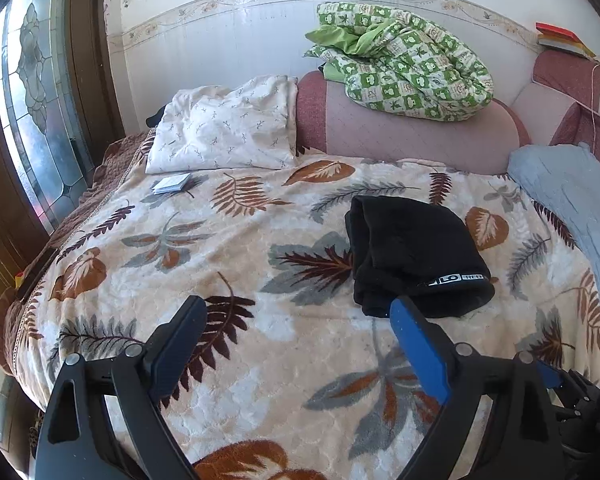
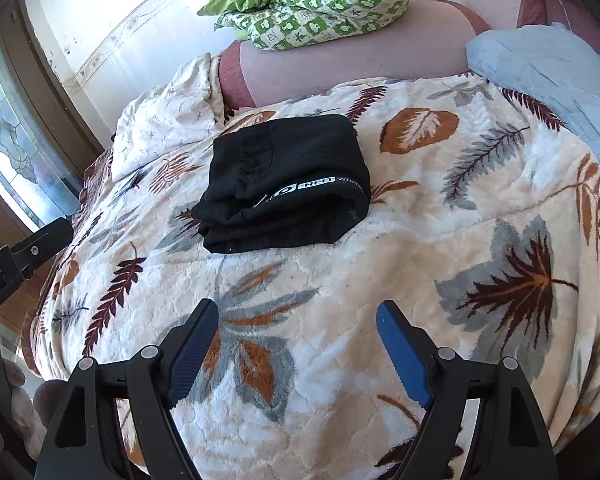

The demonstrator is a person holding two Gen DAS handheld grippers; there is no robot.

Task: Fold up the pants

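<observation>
I have both tools clear of the cloth, which I read as the fold being finished. My left gripper (image 1: 296, 312) stands wide with nothing between its pads, hanging above the leaf-print blanket (image 1: 204, 264) just short of the bundle's near edge. My right gripper (image 2: 298, 316) is equally wide and empty, further back. The black pants (image 2: 288, 188) lie as a compact, thick stack around the middle of the bed, towards the headboard (image 1: 412, 136) edge, layers visible along the near side and a white-lettered waistband (image 2: 320, 186) across the top
</observation>
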